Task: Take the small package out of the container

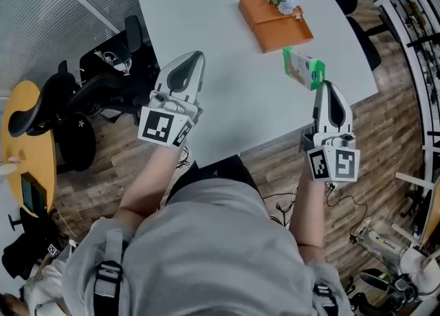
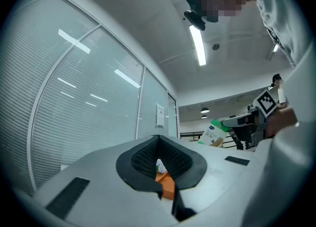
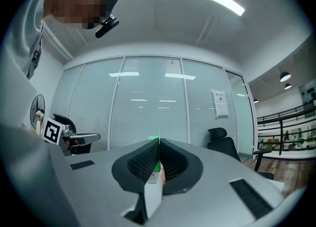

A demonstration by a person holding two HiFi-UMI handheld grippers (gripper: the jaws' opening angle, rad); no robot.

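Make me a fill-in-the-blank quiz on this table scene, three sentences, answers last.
The right gripper is shut on a green and white ___.
The tray on the white table is ___ in colour.
The left gripper holds ___.
Missing words: package; orange; nothing.

No print legible; package (image 1: 303, 67) logo blurred.

Left gripper (image 1: 194, 59) is held forward with its jaws together and empty. Right gripper (image 1: 324, 88), beside it, pinches the package (image 1: 303, 68) at its tips.
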